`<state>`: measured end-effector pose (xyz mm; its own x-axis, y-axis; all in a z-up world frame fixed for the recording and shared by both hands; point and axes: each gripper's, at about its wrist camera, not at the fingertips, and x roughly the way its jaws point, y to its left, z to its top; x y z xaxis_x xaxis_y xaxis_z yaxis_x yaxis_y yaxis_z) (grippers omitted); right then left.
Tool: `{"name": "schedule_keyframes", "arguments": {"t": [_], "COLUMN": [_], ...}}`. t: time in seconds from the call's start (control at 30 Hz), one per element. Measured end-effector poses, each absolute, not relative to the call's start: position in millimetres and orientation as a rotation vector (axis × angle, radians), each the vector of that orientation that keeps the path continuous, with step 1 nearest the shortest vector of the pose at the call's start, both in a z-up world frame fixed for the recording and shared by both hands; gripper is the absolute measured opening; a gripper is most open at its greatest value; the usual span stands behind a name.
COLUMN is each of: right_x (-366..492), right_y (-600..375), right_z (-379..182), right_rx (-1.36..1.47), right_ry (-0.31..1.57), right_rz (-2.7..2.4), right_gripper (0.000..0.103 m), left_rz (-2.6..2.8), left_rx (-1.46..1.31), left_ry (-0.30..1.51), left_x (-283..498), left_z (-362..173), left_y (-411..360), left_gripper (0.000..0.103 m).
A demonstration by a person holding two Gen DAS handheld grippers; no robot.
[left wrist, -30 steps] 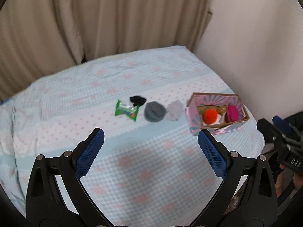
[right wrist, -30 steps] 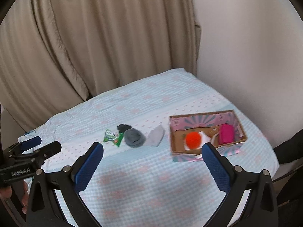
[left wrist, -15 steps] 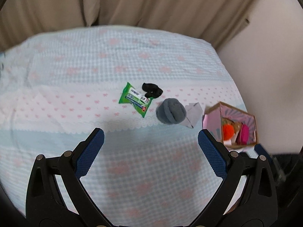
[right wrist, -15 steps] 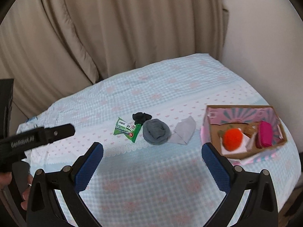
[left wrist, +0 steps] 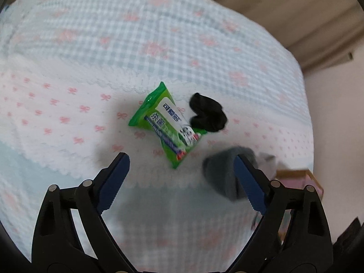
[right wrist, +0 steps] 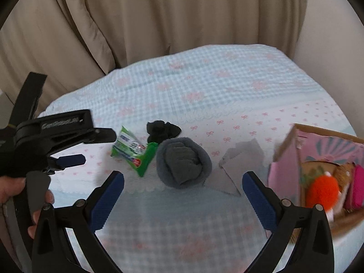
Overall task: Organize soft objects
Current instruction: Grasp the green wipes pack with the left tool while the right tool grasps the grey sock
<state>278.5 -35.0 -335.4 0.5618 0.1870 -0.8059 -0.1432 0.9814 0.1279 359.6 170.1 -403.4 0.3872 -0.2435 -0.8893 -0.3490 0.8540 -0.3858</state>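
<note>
A: Fig. legend, L wrist view. What's under my left gripper [left wrist: 182, 170]?

B: I've got its jaws spread wide, nothing between the blue pads [left wrist: 113, 177]. It hangs over the bed cover [left wrist: 68, 45], w/ the green wipes pack [left wrist: 168, 125] just ahead of the gap, lying flat at a slant. The black sock [left wrist: 208, 115] touches the pack's far-right edge. The grey rolled sock [left wrist: 221, 173] sits partly behind the right finger, blurred. Beyond it a corner of the pink box [left wrist: 295, 177] shows at the frame's right.

A: And R wrist view?

B: My right gripper [right wrist: 183, 193] is likewise fully open and holds nothing. Grey rolled sock [right wrist: 183, 162] lies just ahead, roughly centred between the fingers. Light-grey cloth [right wrist: 241, 166] is flat just right of it, edges touching or nearly so; can't tell which. Wipes pack [right wrist: 133, 150] is just left of the sock, black sock [right wrist: 162, 130] behind both. The pink box [right wrist: 284, 163] stands near the cloth's right side, open-topped; inside are an orange plush [right wrist: 322, 190] and a magenta item [right wrist: 358, 186], the latter cut by the frame edge.

A: Other gripper visible there?

B: Yes, the left gripper [right wrist: 86, 146] enters from the left, held in a hand [right wrist: 13, 188], its tips near the pack.
</note>
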Motion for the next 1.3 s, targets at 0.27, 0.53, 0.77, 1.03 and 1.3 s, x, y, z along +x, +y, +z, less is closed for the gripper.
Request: {"name": "schedule_keyframes", "arguments": {"t": [0.27,0.53,0.77,1.03,1.3], "right_x": [312,342,351,353,346], "right_y": [-28,-25,-11,-8,-12], "right_z": [-389,-422,-435,-434,-413], "right_rx": [0.009,0.006,-0.033,-0.044,-0.016], "right_ry": [0.982,0.996,1.019,1.029,1.046], "right_rz": [0.250,0.270,0.320,0.308,0.271], "right_gripper": [0.103,0.098,0.072,0.053,0.049], "left_rz": [0.184,0.249,0.298,0.246,0.205], "left_rx": [-0.644,-0.654,-0.635,-0.602,-0.613], "left_ry": [1.235,1.201,1.196,1.207,1.202], "left_x": [395,413,413,408,388], "left_z": [-459,-479,-480,-477,-447], "left_y": [170,170,178,180,185], "left_gripper": [0.082,0.079,0.046,0.030,0.029]}}
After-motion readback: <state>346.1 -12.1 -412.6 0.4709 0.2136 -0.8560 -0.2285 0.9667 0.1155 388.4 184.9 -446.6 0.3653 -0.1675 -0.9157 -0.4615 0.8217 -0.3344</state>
